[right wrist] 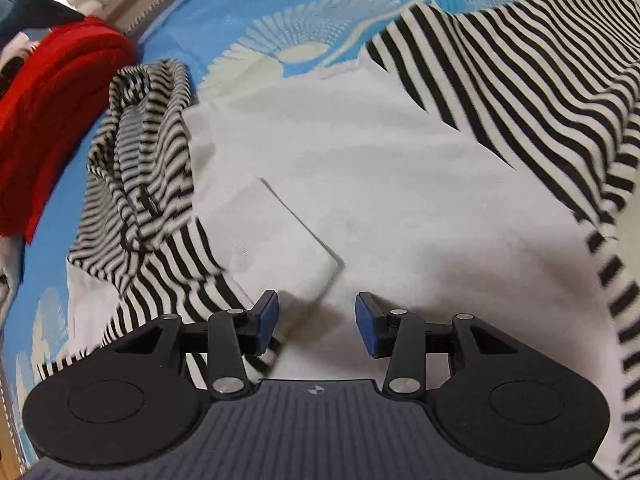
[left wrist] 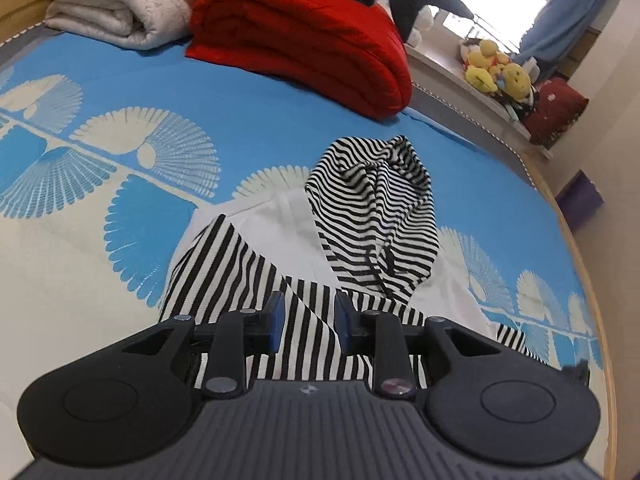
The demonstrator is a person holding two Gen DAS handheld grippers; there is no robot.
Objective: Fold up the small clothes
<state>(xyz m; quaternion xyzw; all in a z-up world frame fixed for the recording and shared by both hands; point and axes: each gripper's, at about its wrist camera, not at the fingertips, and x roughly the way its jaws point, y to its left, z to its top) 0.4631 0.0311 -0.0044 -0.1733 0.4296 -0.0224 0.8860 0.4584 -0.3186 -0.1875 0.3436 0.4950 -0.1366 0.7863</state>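
A small hooded top with a white body [right wrist: 360, 184] and black-and-white striped sleeves and hood lies on the blue patterned bed cover [left wrist: 120, 80]. The striped hood [left wrist: 372, 204] lies crumpled at the far end; it also shows in the right wrist view [right wrist: 140, 148]. My left gripper [left wrist: 308, 320] is open, its blue pads on either side of a striped sleeve [left wrist: 240, 280] that runs between them. My right gripper [right wrist: 316, 320] is open and empty just above the white body, near a white patch pocket [right wrist: 280, 240]. The other striped sleeve [right wrist: 540, 92] lies folded across the body at the right.
A folded red blanket [left wrist: 304, 36] and a folded cream blanket [left wrist: 116, 4] lie at the far end of the bed. Plush toys [left wrist: 496, 72] sit on a ledge by the window. The bed's wooden edge [left wrist: 592, 280] runs down the right.
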